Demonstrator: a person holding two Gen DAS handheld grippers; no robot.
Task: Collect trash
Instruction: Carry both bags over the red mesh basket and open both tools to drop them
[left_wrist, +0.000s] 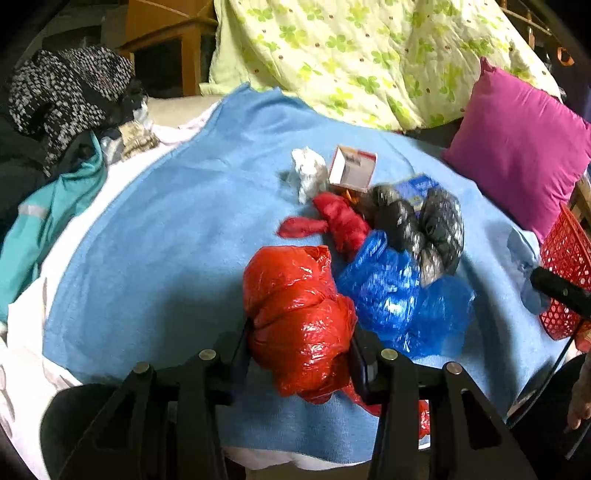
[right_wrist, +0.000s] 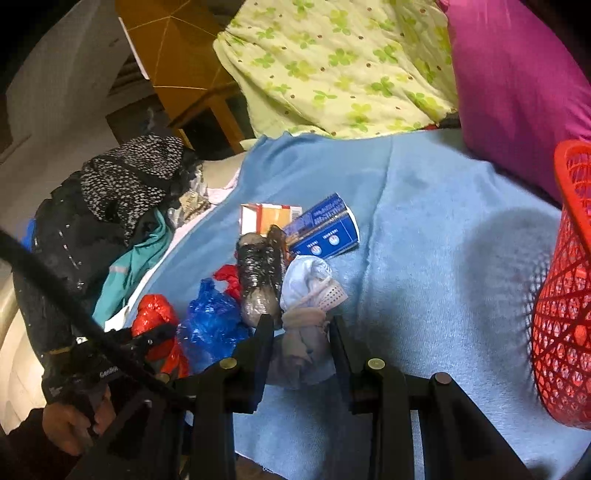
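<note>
I have the left gripper (left_wrist: 301, 343) pinching a red plastic bag (left_wrist: 299, 317) and the right gripper (right_wrist: 301, 332) pinching a pale crumpled wad (right_wrist: 303, 332), both near the bed's front edge, over the blue blanket (left_wrist: 166, 240). I'd carry each clear above the rim of the red basket (right_wrist: 565, 314) at the right edge before releasing. Left lying: one blue bag (left_wrist: 391, 295), one grey bundle (left_wrist: 424, 225), two cartons, one white wad (left_wrist: 308, 175).
</note>
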